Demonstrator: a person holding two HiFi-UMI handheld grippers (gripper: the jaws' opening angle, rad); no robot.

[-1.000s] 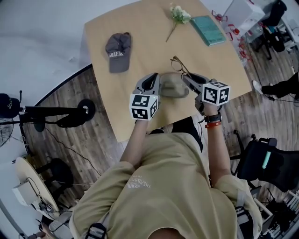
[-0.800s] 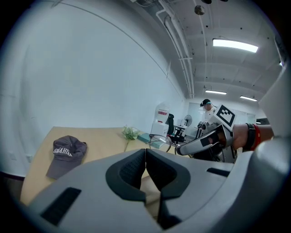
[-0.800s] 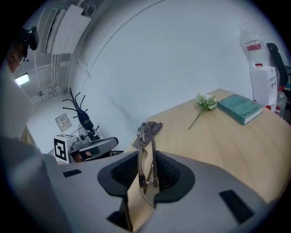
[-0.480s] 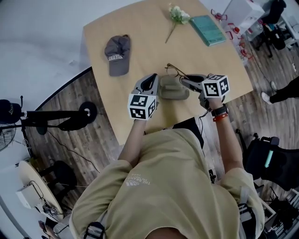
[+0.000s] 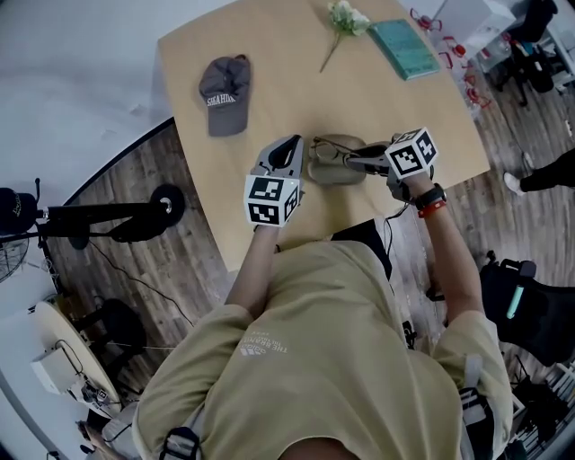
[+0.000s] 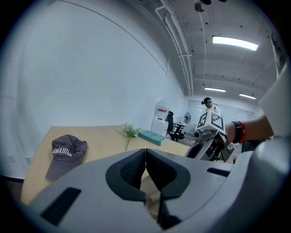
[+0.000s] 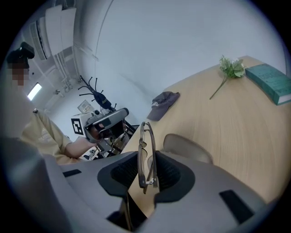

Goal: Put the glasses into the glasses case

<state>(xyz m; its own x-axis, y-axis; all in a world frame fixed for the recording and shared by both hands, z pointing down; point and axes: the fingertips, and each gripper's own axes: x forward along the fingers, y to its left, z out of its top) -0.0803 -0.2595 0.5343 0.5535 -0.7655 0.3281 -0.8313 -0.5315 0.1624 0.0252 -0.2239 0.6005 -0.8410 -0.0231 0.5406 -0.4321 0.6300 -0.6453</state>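
Note:
A beige glasses case (image 5: pixel 340 171) lies near the table's front edge and also shows in the right gripper view (image 7: pixel 188 148). My left gripper (image 5: pixel 303 155) is at the case's left end. Its jaws are closed (image 6: pixel 145 157), with beige case material showing between them. My right gripper (image 5: pixel 349 162) comes in from the right and is shut on the folded thin-framed glasses (image 7: pixel 146 150). The frame stands upright between the pads. In the head view the glasses (image 5: pixel 325 149) hang just over the case; whether they touch it I cannot tell.
On the wooden table (image 5: pixel 269 54) a grey cap (image 5: pixel 225 90) lies at the far left. A flower sprig (image 5: pixel 346 22) and a teal book (image 5: pixel 404 49) lie at the far right. The table's front edge runs close behind the grippers. Office chairs stand on the floor to the right.
My right gripper has sunk and tipped downward, carrying the glasses from beyond the case to just above it. The left gripper has stayed at the case.

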